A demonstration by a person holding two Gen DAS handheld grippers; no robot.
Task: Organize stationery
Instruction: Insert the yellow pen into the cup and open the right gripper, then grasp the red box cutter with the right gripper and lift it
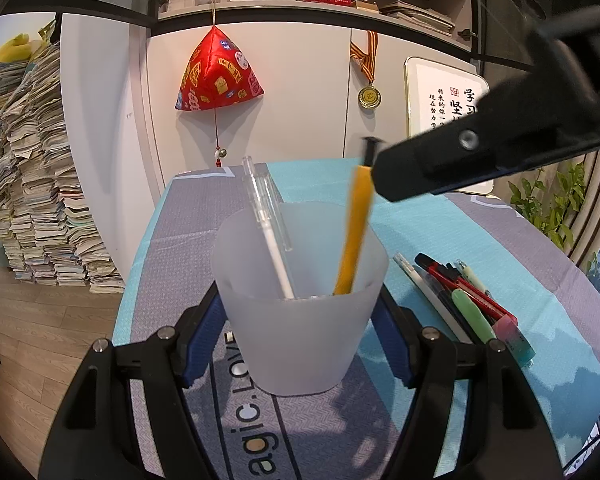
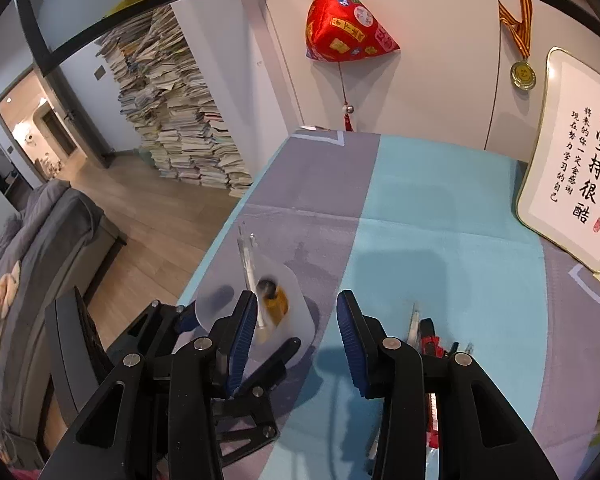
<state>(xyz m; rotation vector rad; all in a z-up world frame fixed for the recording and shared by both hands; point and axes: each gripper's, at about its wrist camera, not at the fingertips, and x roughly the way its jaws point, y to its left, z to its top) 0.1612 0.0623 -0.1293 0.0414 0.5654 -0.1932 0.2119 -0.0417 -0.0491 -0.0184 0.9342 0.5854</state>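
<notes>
My left gripper (image 1: 300,316) is shut on a frosted white cup (image 1: 300,320) that stands on the table. A clear pen (image 1: 266,216) and an orange pen (image 1: 354,236) lean inside the cup. My right gripper (image 2: 296,320) is open and empty, above the cup (image 2: 292,300), and its finger shows in the left wrist view (image 1: 440,164) just beside the orange pen's top. The orange pen (image 2: 276,304) shows blurred from above. A pile of pens, a red utility knife (image 1: 464,292) and a green pen (image 1: 472,312) lies right of the cup.
A patterned grey and teal cloth (image 2: 440,220) covers the table. A framed calligraphy board (image 2: 576,160) leans at the back right. A red hanging ornament (image 1: 216,76) and a medal (image 1: 369,97) hang on the cabinet. Stacks of books (image 2: 172,112) stand on the floor to the left.
</notes>
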